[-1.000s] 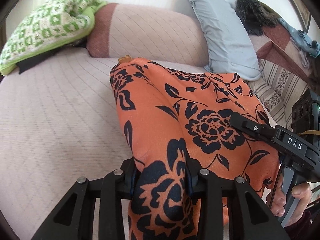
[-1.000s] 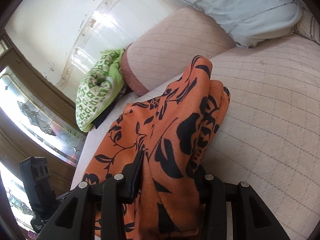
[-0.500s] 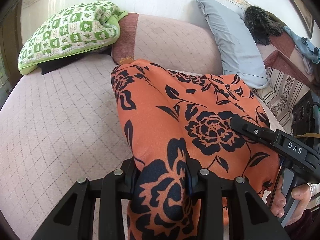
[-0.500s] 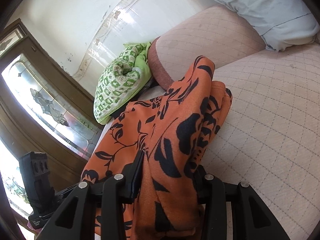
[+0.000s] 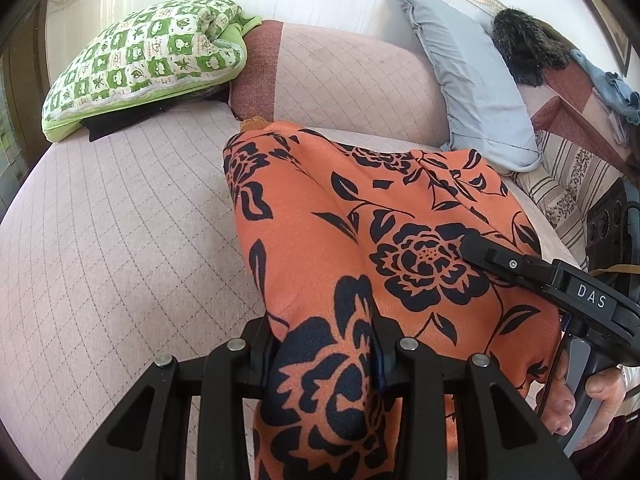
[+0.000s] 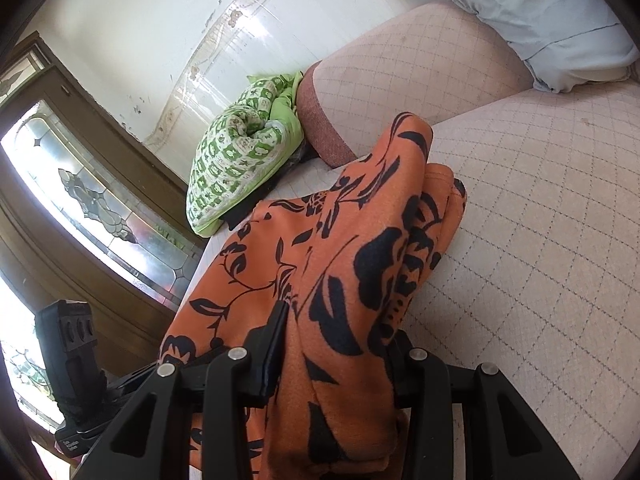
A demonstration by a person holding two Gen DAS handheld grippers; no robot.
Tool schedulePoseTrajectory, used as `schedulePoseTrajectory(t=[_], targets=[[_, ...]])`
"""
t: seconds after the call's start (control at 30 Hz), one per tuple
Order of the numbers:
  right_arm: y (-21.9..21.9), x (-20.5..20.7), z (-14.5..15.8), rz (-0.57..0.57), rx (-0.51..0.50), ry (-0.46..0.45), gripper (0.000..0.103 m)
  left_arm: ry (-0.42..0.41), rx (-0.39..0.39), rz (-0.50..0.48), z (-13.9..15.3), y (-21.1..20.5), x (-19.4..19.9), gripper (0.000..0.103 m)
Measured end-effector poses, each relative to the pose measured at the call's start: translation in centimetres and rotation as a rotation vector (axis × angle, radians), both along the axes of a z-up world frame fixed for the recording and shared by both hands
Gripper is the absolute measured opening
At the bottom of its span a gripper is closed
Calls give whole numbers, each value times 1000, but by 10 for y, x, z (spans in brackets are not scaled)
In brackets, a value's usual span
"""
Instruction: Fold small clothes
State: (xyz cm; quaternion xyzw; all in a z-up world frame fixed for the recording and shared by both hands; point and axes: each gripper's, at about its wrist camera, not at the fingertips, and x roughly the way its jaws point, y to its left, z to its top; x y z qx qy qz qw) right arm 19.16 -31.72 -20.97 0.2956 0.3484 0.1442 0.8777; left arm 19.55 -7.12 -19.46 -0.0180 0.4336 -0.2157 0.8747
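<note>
A green checked quilt [image 5: 148,60] and grey pillow [image 5: 472,80] lie on the bed [image 5: 112,232].

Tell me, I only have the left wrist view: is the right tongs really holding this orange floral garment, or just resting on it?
Observer: Holding it. In the right wrist view the right tongs are shut on a bunched fold of the orange floral garment.
Operator: Anything off to the left of the bed that I can't see?
Observer: Yes, a wooden door with a leaded glass panel stands beyond the green patterned quilt.
Operator: And what lies on the far side of the garment from my tongs?
Observer: Bare quilted pink mattress, up to the bolster under the grey pillow.
</note>
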Motion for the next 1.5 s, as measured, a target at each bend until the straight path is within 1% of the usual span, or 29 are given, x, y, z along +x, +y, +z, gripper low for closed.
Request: schedulePoseTrajectory(t=[0.23,0.47,0.63,1.2,1.37,1.5], targets=[[-2,-8,-1,4,4,11,41,2,5,-9,-1,-2,-7,38],[-4,-17,-9,12,11,44,41,24,22,-17,-6,-3,-15,38],[-3,-27,-8,23,7,38,41,24,27,-18,-6,-2,-21,38],[3,-46,-16,59,6,72,41,46,34,-11,-7,-2,-24,38],[5,-47,-24,61,-7,96,41,63,40,-6,-12,-5,-22,38],[7,-44,-37,60,-42,134,41,85,72,-2,-18,-12,-17,38]])
